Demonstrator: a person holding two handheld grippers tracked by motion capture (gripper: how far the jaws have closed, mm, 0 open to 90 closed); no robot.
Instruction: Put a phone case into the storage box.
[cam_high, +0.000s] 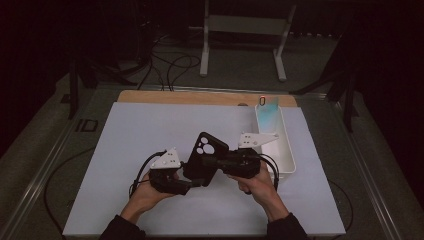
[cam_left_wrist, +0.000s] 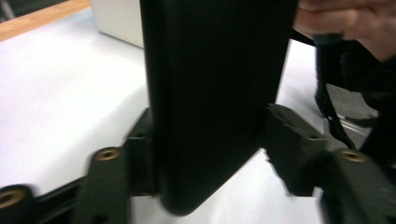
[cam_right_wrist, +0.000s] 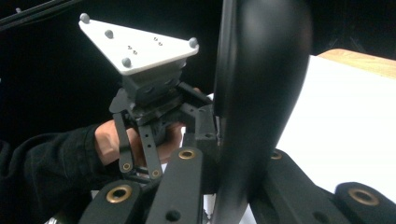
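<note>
A black phone case (cam_high: 205, 152) with round camera cut-outs is held up over the white table top. My right gripper (cam_high: 212, 162) comes in from the right and is shut on the case's lower middle; in the right gripper view its jaws clamp the case (cam_right_wrist: 261, 79) edge-on. My left gripper (cam_high: 196, 182) meets the case's bottom end from the left. In the left gripper view the case (cam_left_wrist: 215, 70) stands upright between the two pads (cam_left_wrist: 285, 140), and both pads lie against its sides. The left gripper's grey plate (cam_right_wrist: 140, 44) shows behind the case.
A long white tray (cam_high: 287, 150) lies at the right of the white table top (cam_high: 125, 150), with a teal sheet (cam_high: 267, 112) standing at its far end. A wooden strip (cam_high: 200, 96) runs along the table's far edge. Cables trail on the floor beyond.
</note>
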